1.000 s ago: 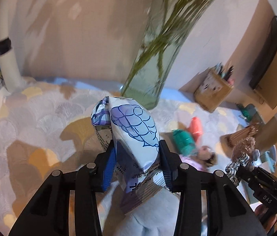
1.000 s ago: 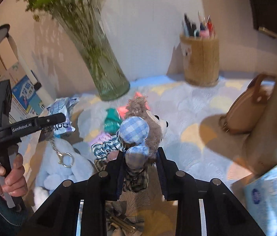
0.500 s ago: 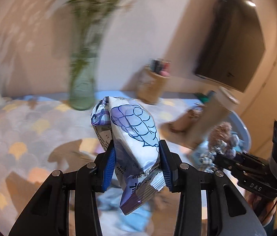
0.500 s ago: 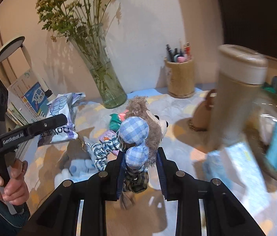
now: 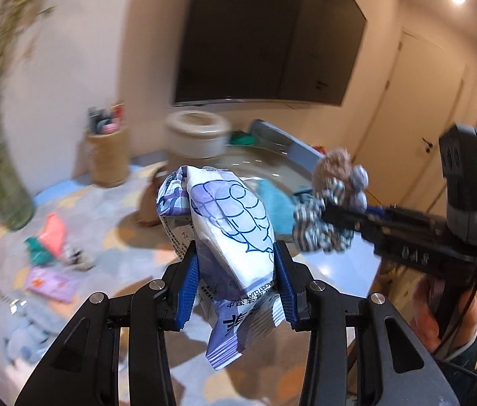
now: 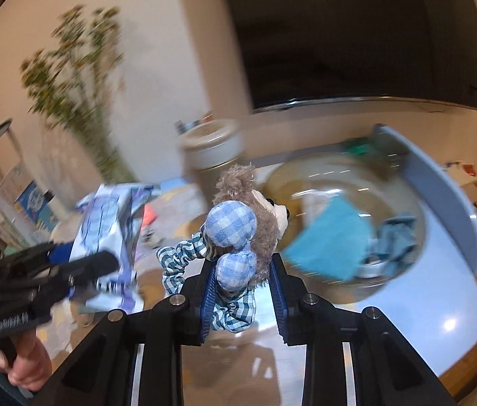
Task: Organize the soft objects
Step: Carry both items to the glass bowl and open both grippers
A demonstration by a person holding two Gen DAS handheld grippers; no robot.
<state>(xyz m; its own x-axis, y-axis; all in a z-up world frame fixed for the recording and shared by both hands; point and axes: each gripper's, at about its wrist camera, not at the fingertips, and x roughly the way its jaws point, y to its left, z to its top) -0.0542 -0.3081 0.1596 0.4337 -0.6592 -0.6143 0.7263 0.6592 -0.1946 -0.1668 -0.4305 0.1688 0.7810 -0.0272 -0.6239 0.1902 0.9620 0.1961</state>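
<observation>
Left tongs (image 5: 236, 282) stayed clamped on wipes pack (image 5: 230, 230), swung off the tabletop (image 5: 130, 250) clutter. Right tongs (image 6: 243, 291) clamped plush toy (image 6: 238, 226). Both carried airborne toward clear bowl (image 6: 407, 253) at 2 o'clock; drop-off likely next.

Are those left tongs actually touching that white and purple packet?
Touching: the left wrist view shows the left tongs pinching the packet between both blue pads.

Left tongs (image 5: 236, 280) clamp white-purple wipes pack (image 5: 235, 233); right tongs (image 5: 331, 216) at right grip plush toy (image 5: 334, 182) above worktop (image 5: 130, 257).
</observation>
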